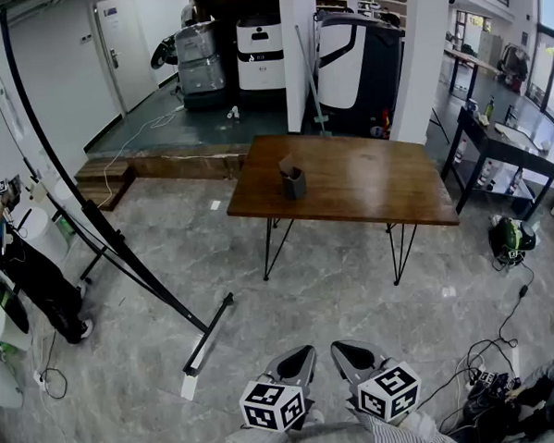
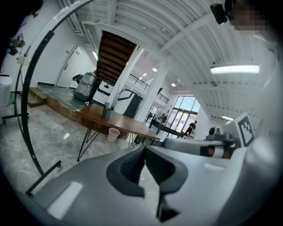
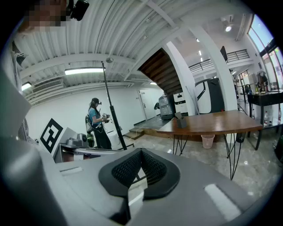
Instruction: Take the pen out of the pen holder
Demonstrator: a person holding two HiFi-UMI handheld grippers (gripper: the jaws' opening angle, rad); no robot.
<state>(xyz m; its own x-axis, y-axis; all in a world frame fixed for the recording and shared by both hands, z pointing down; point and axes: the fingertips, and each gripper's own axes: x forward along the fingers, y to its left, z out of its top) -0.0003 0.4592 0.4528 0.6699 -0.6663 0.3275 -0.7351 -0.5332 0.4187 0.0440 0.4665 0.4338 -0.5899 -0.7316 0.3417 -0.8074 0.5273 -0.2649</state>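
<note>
Floor tiles [image 1: 355, 295] in grey marble take up most of the head view. Well across them stands the wooden desk [image 1: 367, 179] on thin black hairpin legs. Left of it, a tall black curved frame [image 1: 91, 216] leans over on its floor stand, and another person [image 1: 20, 266] stands at the far left edge holding some gear.

Down at the bottom edge the two claws hover side by side, low over the floor and nowhere near the desk. The left claw [image 2: 145, 148] is clenched, tips meeting with nothing between them. The right claw [image 3: 141, 151] is the same, pads pressed together and empty. Each one carries its marker cube [image 1: 273, 406].

A pink waste bin [image 2: 113, 134] sits under the desk. The dark grey pen holder [image 1: 293, 182] stands upright on the desk's left half, alone on the top. The pen itself is too small to make out from this far.
</note>
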